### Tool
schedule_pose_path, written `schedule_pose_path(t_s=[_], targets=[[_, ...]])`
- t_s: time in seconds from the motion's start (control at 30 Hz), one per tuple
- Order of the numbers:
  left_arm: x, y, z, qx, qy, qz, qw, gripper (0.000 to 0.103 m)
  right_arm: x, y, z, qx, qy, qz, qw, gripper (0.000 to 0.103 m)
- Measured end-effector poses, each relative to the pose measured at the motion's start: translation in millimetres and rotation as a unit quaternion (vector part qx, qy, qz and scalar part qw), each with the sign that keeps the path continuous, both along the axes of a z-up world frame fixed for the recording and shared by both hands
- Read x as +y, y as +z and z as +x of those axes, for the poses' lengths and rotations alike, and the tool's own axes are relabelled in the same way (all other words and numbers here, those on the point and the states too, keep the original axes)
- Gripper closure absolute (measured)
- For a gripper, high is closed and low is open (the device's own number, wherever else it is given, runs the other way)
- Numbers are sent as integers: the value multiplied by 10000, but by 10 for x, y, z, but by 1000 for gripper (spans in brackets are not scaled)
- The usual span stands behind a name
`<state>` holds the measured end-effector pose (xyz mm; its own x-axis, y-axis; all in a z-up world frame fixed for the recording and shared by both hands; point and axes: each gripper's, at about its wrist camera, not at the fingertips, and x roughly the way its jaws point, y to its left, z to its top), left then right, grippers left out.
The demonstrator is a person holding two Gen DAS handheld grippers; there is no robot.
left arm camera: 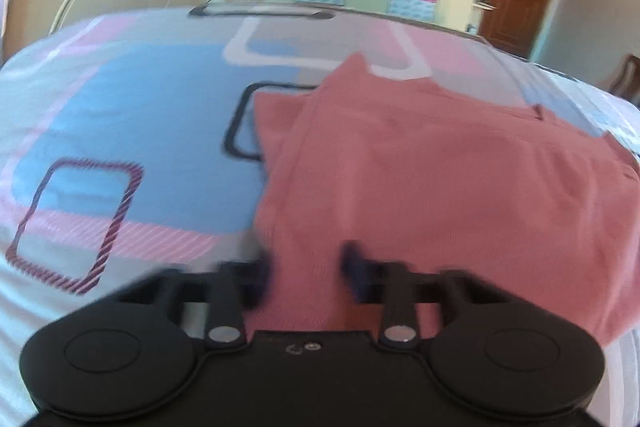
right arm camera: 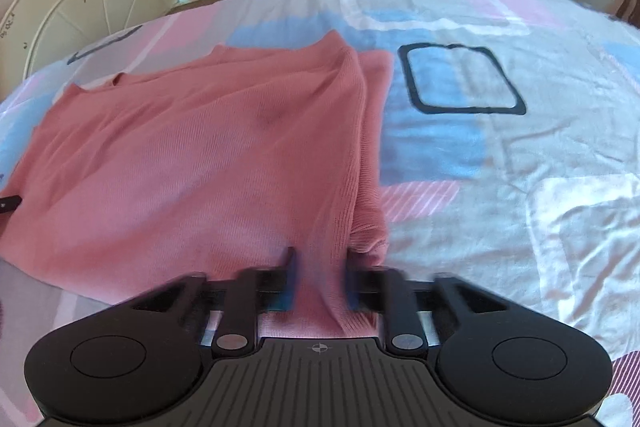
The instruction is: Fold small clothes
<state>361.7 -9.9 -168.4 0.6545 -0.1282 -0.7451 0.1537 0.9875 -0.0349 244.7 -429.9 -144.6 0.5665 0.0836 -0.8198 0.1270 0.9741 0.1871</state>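
A pink top [right arm camera: 192, 155] lies on the bed [right arm camera: 520, 187], its sleeves already turned in along both sides, neckline at the far end. Each gripper sits at the near hem, one at each corner.

The right gripper [right arm camera: 320, 267] is clamped on the hem near the folded right edge; cloth bunches between its fingers [right arm camera: 289, 275] and rises in a ridge from them. The left gripper [left arm camera: 304, 267] has hem cloth between its fingers [left arm camera: 356, 271] at the left corner, but blur hides whether the pads actually press on it.

The next step is probably to lift the hem and carry it toward the neckline. The main risk is an uneven hold: if the left side has only a thin pinch, that corner could slip out on the lift and the fold would land skewed. The right grip looks to catch several layers, so a hard pull could drag the tucked sleeve loose. The smooth bedsheet may also let the whole top slide instead of folding.
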Motion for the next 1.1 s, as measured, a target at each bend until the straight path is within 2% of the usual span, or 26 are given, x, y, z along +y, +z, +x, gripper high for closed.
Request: schedule_pose_path(t_s=[0.07,0.13,0.17,0.2,0.3,0.37,0.4,0.47,0.57,0.63,0.67,0.7,0.83,1.0,1.03,1.1], targets=[[-27,37,-46,-103,-24,38,9999,87,15,65,-51,93,178,-130,9997,100],[40,24,-67,-77,101,-141,9998,88,-23,70,-141,219,184,-511,9983,100],[58,-6,-61,-7,134,-190,9997,87,-73,30,-177,290,147,-528,9981,100],[71,-39,-62,20,152,-195,9997,85,-109,19,-202,254,91,-450,9986,100],[65,-3,-74,-6,258,-74,9996,74,-27,54,-191,285,136,-666,9973,100],[109,73,-112,-99,412,-75,9991,66,-72,126,-241,132,-110,-735,9971,99],[126,129,-144,-215,486,-50,9986,62,-104,196,-275,10,-233,-683,9974,96],[124,248,-189,-470,563,-76,9973,61,-116,358,-302,-316,-425,-560,9970,91],[-44,409,-154,-714,318,-160,9968,58,45,546,-131,-686,-275,-402,9965,87],[-236,456,-80,-773,39,-223,9967,47,224,573,46,-841,-112,-280,9960,72],[-339,458,-36,-785,-76,-237,9966,43,308,564,131,-892,-69,-252,9957,69],[-438,446,10,-772,-185,-266,9965,38,411,544,225,-927,-15,-243,9954,67],[-818,270,258,-575,-531,-210,9967,39,829,403,596,-952,215,-164,9951,67],[-895,-47,474,-162,-253,-43,9995,38,1065,240,855,-912,339,-310,9948,67],[-866,-93,493,-128,-198,-51,9997,32,1073,202,877,-901,345,-370,9946,67],[-798,-115,508,-196,-139,-81,9997,30,1021,113,908,-843,357,-456,9948,67]])
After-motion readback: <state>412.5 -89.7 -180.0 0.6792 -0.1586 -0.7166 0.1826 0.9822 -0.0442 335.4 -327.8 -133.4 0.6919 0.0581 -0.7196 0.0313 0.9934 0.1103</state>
